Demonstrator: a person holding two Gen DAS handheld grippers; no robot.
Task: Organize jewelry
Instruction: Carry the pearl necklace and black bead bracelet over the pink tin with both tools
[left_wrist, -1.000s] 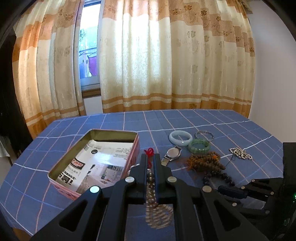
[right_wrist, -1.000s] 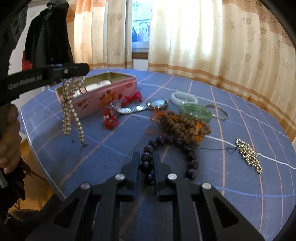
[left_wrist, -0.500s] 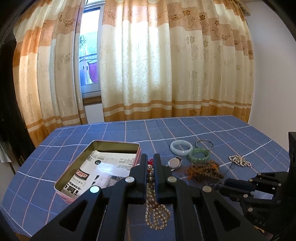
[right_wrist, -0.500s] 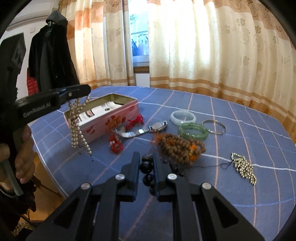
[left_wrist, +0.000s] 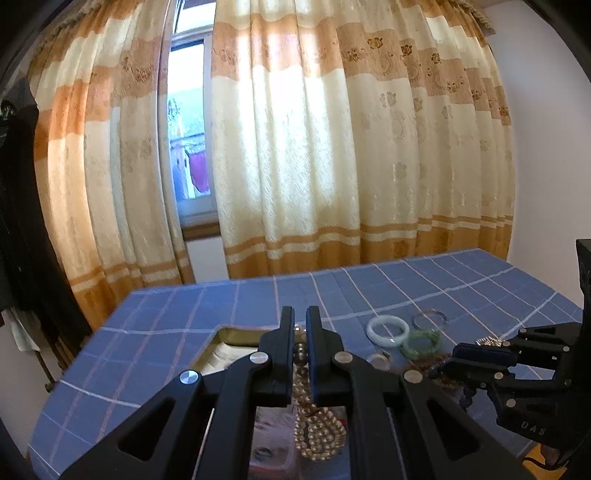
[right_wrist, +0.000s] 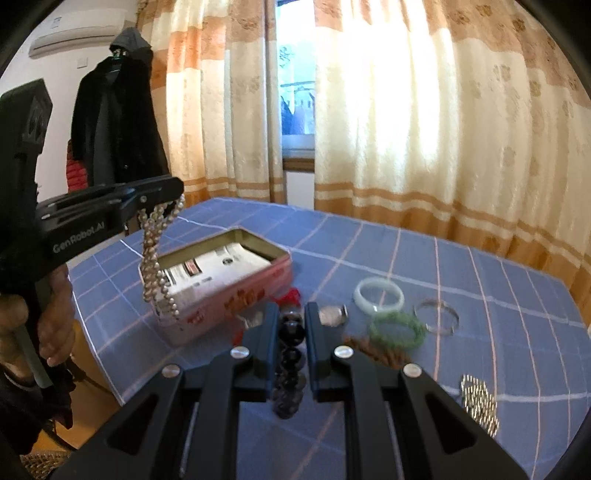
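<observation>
Two grippers are each clamping beads above the table: the left gripper is pinching a pearl necklace, the right gripper dark beads.

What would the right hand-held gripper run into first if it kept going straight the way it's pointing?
Probably the watch and red trinket lying just past the right hand-held gripper, beside the tin. It points slightly downward at the table, so it would meet them there, though depth is hard to judge.
</observation>
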